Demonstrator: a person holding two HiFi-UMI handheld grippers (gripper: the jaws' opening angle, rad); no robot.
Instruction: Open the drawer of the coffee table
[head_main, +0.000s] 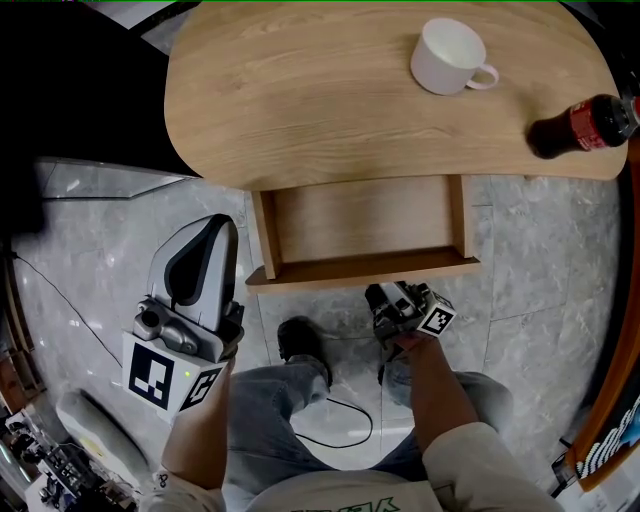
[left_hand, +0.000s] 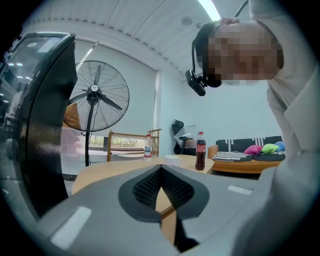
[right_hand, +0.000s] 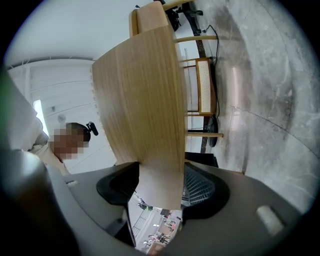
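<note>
Clearly the drawer (head_main: 360, 220) is a stiff, shallow wooden box with nothing in it, so it probably weighs little and should slide rather than need lifting. Any resistance likely comes from its runners under the table (head_main: 300, 100). The smooth wood could slip between pads, and no knob or handle shows, so the sensible hold is the drawer front (head_main: 365, 268), pinched across its thickness near the middle to keep the pull straight and stop the box skewing. The drawer juts from under the table's near edge toward 6 o'clock in the head view, its floor largely exposed, so the task looks well along. The right hand-held gripper (head_main: 388, 293) sits on the 6 o'clock side of that front panel, slightly toward 5 o'clock of its centre. The right gripper view shows the board standing between the two pads with both against its faces, a medium-width grip clamped on the wood. The left hand-held gripper (head_main: 213, 226) hangs at about 8 o'clock of the drawer, near its left corner but apart from it, its jaws meeting tip to tip on nothing. A cup (head_main: 450, 55) and a cola bottle (head_main: 585, 125) on the table, toward 1 and 2 o'clock, could rock if the pull jerks.
</note>
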